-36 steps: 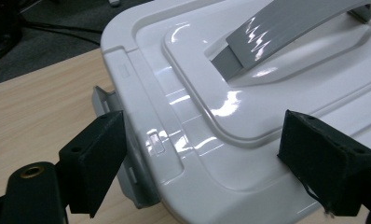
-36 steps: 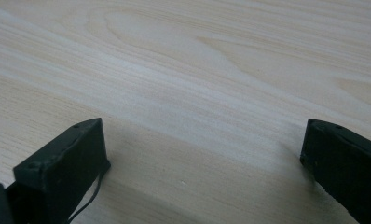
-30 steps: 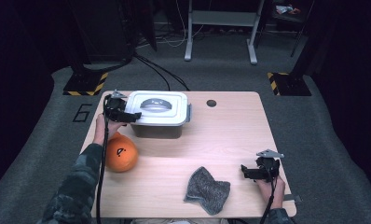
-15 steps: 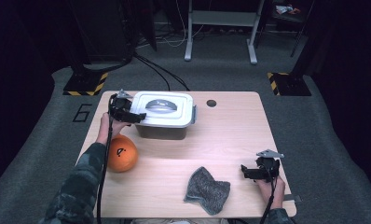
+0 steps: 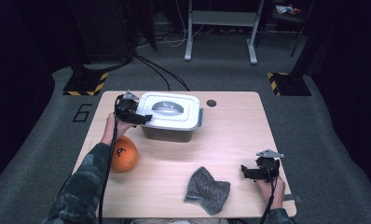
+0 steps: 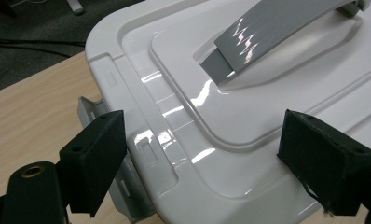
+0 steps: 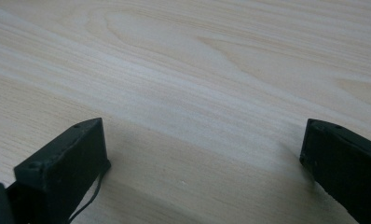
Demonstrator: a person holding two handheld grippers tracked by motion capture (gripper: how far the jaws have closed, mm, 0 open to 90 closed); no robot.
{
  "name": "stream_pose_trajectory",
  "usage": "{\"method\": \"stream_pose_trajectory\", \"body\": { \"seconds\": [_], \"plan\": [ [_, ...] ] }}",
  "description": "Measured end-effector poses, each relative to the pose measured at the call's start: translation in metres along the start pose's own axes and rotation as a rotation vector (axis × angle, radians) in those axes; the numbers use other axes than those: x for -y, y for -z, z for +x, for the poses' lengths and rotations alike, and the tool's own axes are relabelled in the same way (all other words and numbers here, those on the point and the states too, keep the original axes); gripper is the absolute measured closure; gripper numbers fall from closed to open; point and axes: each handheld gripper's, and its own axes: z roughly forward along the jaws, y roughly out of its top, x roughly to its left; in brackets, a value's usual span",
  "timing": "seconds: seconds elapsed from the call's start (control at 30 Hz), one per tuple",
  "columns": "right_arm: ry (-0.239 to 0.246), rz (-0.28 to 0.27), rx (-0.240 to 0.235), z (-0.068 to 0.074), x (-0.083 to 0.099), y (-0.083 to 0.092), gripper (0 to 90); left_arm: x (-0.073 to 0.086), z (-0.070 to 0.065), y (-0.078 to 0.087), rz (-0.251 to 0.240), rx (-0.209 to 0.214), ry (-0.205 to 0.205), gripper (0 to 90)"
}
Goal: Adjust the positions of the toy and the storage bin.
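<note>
On the table (image 5: 230,140), a pale wood-grain top with rounded corners, there are one box, one orange ball, one grey cloth and two grippers. The white box (image 5: 170,116) sits near the far edge, left of the middle; it is a rectangular plastic tub with a glossy, moulded white lid (image 6: 249,93), one flat grey handle (image 6: 277,28) arching across a recess in the lid, and a grey latch at its right end. The left gripper (image 5: 145,119) is at the box's left end, over the lid's near left corner; in the left gripper view its two black, blocky jaws stand wide apart, one beside the lid's side clip (image 6: 127,186) and one over the lid's smooth top, and they clamp nothing. The ball (image 5: 123,153), round and smooth with a small dark mark, lies near the left edge, just in front of the left hand. The cloth (image 5: 206,190), coarse and crumpled, lies by the near edge around the middle. The right gripper (image 5: 245,171) rests near the near right corner, to the right of the cloth, its jaws likewise spread wide over bare wood.
</note>
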Motion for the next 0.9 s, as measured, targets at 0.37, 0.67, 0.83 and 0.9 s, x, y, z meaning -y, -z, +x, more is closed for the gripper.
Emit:
{"method": "stream_pose_trajectory", "body": {
  "seconds": [0.37, 0.67, 0.83, 0.9],
  "plan": [
    [0.008, 0.001, 0.001, -0.001, 0.000, 0.000, 0.0, -0.006, -0.012, -0.007, -0.008, 0.024, -0.016, 14.7],
    [-0.002, -0.001, 0.000, 0.000, 0.000, 0.000, 0.0, -0.011, -0.023, -0.014, -0.018, 0.040, -0.026, 14.5],
    [-0.002, -0.001, 0.000, 0.000, 0.000, 0.000, 0.0, -0.013, -0.027, -0.016, -0.019, 0.042, -0.025, 14.5],
    [-0.001, -0.001, 0.000, 0.000, 0.000, 0.000, 0.0, -0.013, -0.027, -0.016, -0.020, 0.038, -0.024, 14.4]
  ]
}}
